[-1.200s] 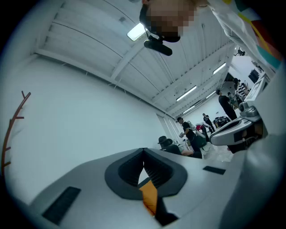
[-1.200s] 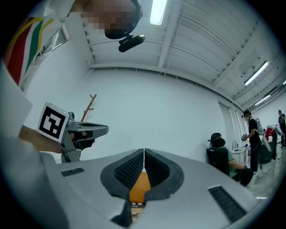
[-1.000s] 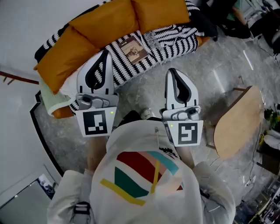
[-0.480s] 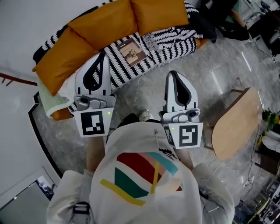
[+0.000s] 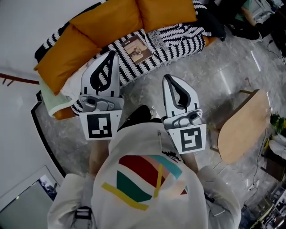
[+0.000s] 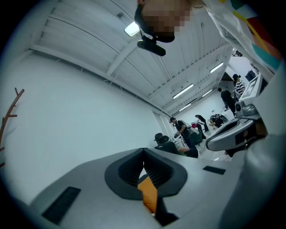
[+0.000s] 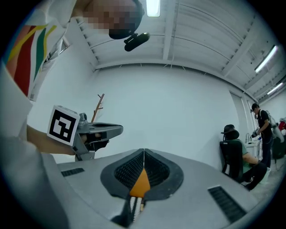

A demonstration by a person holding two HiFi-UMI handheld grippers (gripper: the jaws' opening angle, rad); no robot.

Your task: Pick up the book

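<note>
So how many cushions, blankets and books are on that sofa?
Orange cushions: 3
Black-and-white striped blanket: 1
Book: 1
Total: 5

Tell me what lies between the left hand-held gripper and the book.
Only the black-and-white striped blanket, seen in the head view, separates the left hand-held gripper from the book.

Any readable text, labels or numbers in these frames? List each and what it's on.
No text can be read anywhere.
book cover: print too small to read.
left marker cube, right marker cube: black-and-white square patterns, no characters.
shirt: coloured stripes only, no lettering.
</note>
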